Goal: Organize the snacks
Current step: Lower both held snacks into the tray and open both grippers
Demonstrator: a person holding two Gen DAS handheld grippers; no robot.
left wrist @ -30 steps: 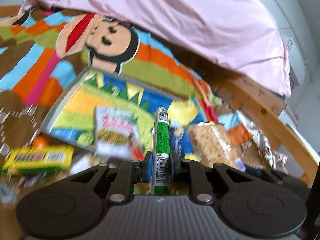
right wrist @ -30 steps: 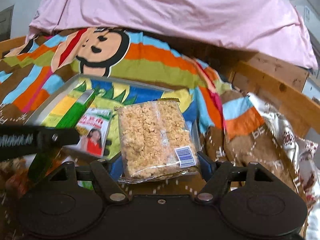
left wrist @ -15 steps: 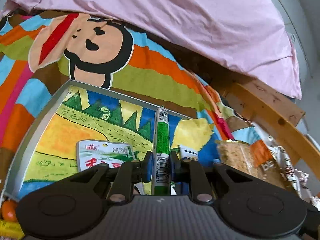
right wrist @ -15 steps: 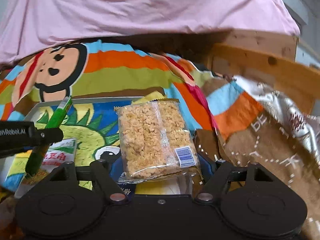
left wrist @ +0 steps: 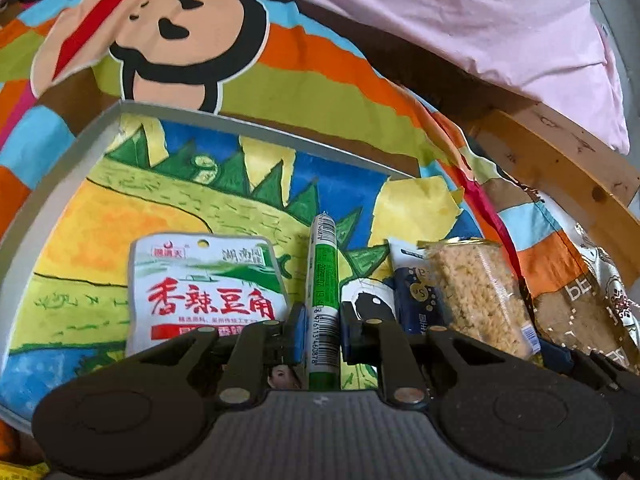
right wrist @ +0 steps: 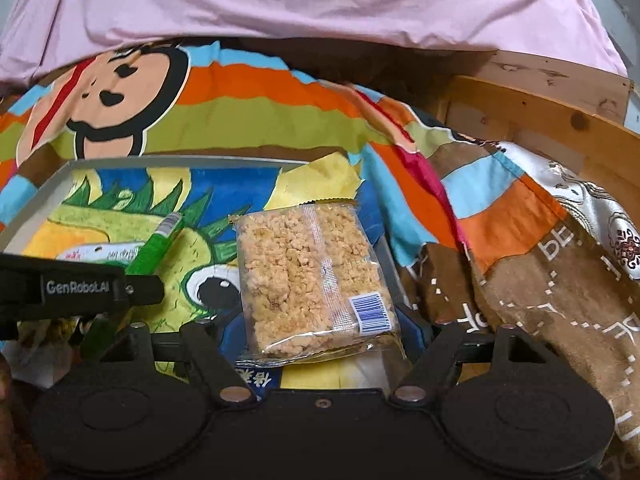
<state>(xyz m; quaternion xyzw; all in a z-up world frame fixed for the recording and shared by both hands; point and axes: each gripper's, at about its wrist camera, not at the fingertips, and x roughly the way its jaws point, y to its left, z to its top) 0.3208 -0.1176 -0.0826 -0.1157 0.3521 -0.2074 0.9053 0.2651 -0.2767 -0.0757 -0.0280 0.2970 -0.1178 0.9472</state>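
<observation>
My left gripper is shut on a green stick-shaped snack and holds it low over the painted metal tray. A white pouch with red Chinese letters lies in the tray to its left. My right gripper is shut on a clear pack of crispy rice cake, held over the tray's right edge. The rice cake pack also shows in the left wrist view, with a dark blue packet beside it. The left gripper and green stick show in the right wrist view.
The tray sits on a striped cartoon-monkey blanket. A pink sheet lies behind it. A wooden bed frame runs along the right. A brown patterned cloth lies at the right.
Both grippers have moved forward over the tray with their snacks. The left gripper is now lower and closer to the white pouch. The yellow packet at the left has dropped out of view.
</observation>
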